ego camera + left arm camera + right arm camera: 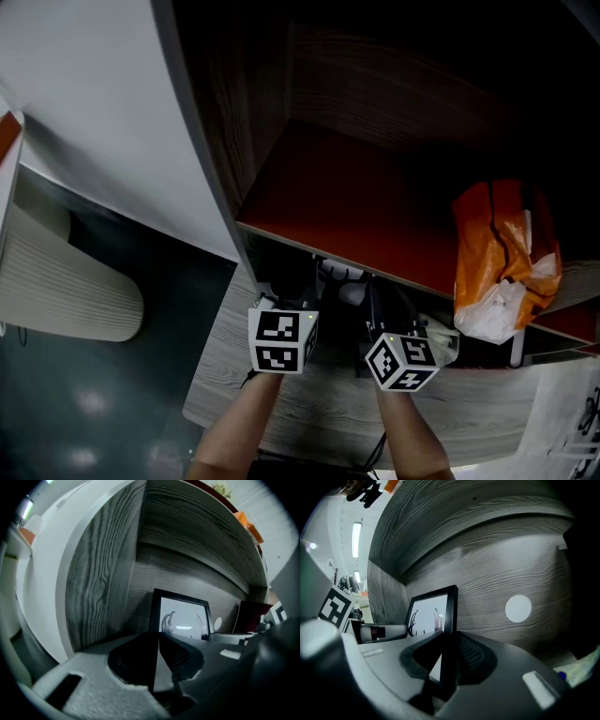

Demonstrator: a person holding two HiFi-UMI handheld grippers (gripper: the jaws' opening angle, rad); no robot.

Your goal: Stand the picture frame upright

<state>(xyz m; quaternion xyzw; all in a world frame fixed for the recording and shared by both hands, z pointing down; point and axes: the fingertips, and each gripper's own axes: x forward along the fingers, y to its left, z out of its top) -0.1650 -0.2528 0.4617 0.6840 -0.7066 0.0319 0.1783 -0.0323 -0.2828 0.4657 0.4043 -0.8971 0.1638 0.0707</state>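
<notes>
Nearest the head camera, the person's two forearms (246,422) are reaching forward over a pale wooden tabletop (314,412), each ending in a marker cube, the left cube (282,339) sitting beside the right cube (403,362). The jaw tips are disappearing under a red shelf (347,206). In the left gripper view, the left gripper (157,666) is clamping the black left edge of the picture frame (183,618). In the right gripper view, the right gripper (446,665) is pinching the frame's right edge in the same way. The frame is standing upright in the space beneath the shelf, its white picture facing the grippers. Behind it, a grey wood-grain back wall (497,569) is showing a white round spot (518,609) to the frame's right. Up on the shelf, an orange bag (504,248) is lying at the right.
</notes>
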